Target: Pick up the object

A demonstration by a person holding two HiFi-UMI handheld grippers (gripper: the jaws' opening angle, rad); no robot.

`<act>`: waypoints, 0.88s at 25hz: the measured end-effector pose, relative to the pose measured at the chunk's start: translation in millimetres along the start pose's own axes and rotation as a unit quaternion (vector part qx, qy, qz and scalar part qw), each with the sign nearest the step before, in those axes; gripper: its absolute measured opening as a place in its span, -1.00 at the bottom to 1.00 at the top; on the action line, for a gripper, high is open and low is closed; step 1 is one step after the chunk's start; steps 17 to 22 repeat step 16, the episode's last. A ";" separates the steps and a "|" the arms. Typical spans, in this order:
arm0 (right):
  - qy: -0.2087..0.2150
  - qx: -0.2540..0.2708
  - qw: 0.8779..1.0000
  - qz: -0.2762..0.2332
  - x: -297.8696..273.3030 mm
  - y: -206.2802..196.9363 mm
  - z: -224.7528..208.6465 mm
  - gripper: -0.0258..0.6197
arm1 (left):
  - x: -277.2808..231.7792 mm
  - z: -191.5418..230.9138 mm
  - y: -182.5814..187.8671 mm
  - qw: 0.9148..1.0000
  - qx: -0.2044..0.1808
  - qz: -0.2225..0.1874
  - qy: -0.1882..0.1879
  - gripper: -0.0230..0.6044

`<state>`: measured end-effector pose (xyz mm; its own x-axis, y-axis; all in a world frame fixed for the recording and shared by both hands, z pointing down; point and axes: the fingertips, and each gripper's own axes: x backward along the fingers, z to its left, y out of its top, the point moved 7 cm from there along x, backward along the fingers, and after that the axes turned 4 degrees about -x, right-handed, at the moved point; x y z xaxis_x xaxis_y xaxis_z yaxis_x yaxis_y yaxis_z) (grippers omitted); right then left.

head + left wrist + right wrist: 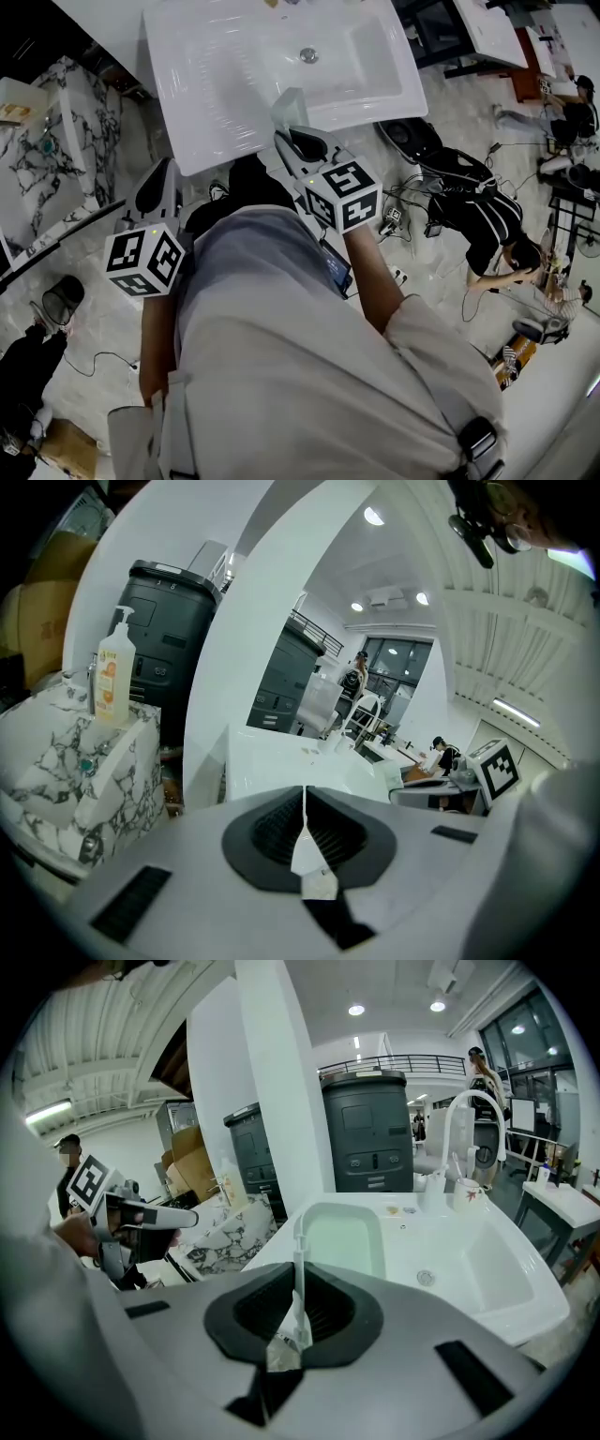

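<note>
Head view: the right tool (289, 131) is clenched on a thin pale-green plate (290, 105) that stands on edge over the near rim of the white sink (225, 84). The left tool (161, 187) hangs off the sink's near left corner.

Left gripper view: its jaws are pressed together with nothing between them.

Right gripper view: the pads pinch the plate's near edge. It looks light, stiff and probably slick. A deeper bite on that edge would stop it pivoting.

- The object (342, 1239) is a pale, faintly green, translucent flat piece with rounded corners.
- It stands on edge, one rim pinched in the right gripper (300, 1283).
- In the head view it sits at 12 o'clock, over the near rim of the sink (211, 150).
</note>
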<state>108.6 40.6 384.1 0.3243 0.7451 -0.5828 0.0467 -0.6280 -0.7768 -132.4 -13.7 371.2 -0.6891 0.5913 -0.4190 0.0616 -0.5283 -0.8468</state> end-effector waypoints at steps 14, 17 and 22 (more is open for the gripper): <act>0.003 -0.010 1.000 0.005 -4.2 -1.8 0.5 -0.82 | -6.3 0.6 -6.7 1.000 0.012 0.011 -0.003 -0.91; 0.001 -0.009 1.000 0.003 -3.7 0.3 -1.6 -0.82 | -7.8 0.4 -6.0 1.000 0.014 0.011 -0.001 -0.91; 0.001 -0.009 1.000 0.003 -3.7 0.3 -1.6 -0.82 | -7.8 0.4 -6.0 1.000 0.014 0.011 -0.001 -0.91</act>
